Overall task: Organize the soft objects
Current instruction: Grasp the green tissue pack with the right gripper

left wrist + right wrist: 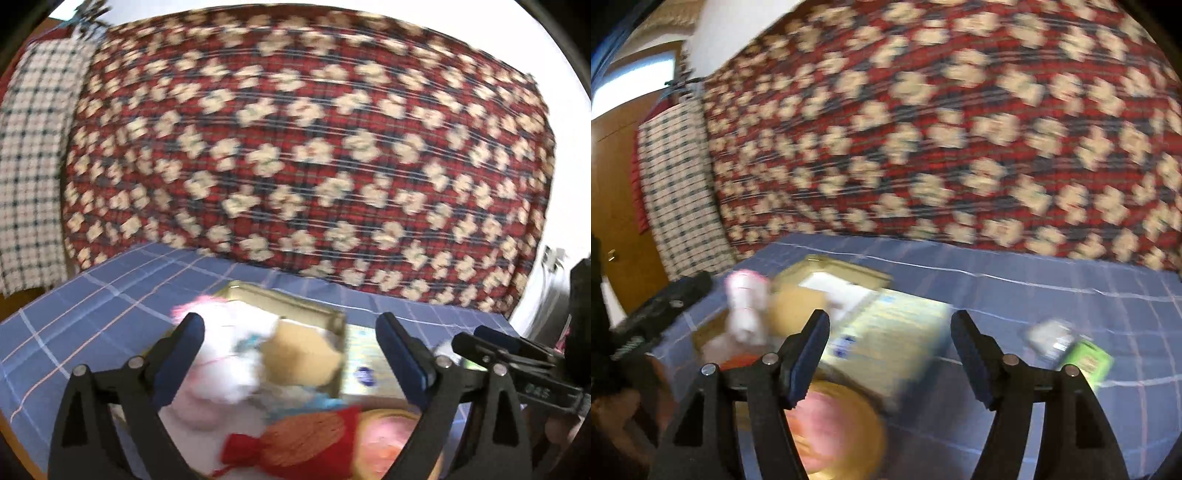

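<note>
Left wrist view: left hand-held gripper (290, 347) stands wide, pads clear of the white plush (218, 369) and tan plush (299, 358) lying between them in the gold tray (332, 317). 1 red bow (243, 448) lies nearer. Right hand-held gripper (491, 341) shows at the far right. Right wrist view: right hand-held gripper (890, 350) is partly spread and empty above a pale box (897, 332) on the blue checked worktop (1052, 295). 1 green packet (1087, 360) lies right. All frames are blurred.
</note>
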Motion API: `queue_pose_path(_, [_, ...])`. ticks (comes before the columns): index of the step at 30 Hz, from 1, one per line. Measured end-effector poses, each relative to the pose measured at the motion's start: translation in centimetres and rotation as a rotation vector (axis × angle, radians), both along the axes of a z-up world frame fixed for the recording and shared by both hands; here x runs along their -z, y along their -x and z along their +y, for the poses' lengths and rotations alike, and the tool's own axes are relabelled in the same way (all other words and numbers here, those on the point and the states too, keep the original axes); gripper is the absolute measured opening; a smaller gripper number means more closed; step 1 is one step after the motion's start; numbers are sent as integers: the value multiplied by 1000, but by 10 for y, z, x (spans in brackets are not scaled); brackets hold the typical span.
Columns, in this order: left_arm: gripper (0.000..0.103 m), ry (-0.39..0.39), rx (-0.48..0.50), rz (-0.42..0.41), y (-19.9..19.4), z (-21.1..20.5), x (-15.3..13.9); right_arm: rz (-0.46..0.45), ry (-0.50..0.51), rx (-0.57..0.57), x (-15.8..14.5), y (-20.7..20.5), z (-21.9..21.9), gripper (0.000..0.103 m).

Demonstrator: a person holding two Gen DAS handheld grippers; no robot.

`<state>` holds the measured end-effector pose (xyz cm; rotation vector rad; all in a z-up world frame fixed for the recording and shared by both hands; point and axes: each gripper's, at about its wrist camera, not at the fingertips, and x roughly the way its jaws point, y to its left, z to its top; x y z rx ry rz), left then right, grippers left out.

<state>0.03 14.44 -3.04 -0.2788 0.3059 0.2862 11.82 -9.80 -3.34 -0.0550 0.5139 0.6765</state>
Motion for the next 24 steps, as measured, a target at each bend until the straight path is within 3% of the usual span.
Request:
queue_pose_path(6, [102,-65,151,11,-21,-62,-9,32,39,308,17,-30,-86,70])
queue_pose_path(10, [102,-75,264,75,-49,-106,-3,104,59,445,32,-55,-129,70])
queue_pose_path(15, [102,-112,357,148,-78,-156,6,194,102,450,49,-81,-139,70])
queue_pose_path(17, [102,-120,358,207,-94,-171,12,227,86,456,53,-92,-138,70])
queue_pose_path(24, [102,-92,312,251,-122,-177,21,288,88,405,66,-111,-115,70])
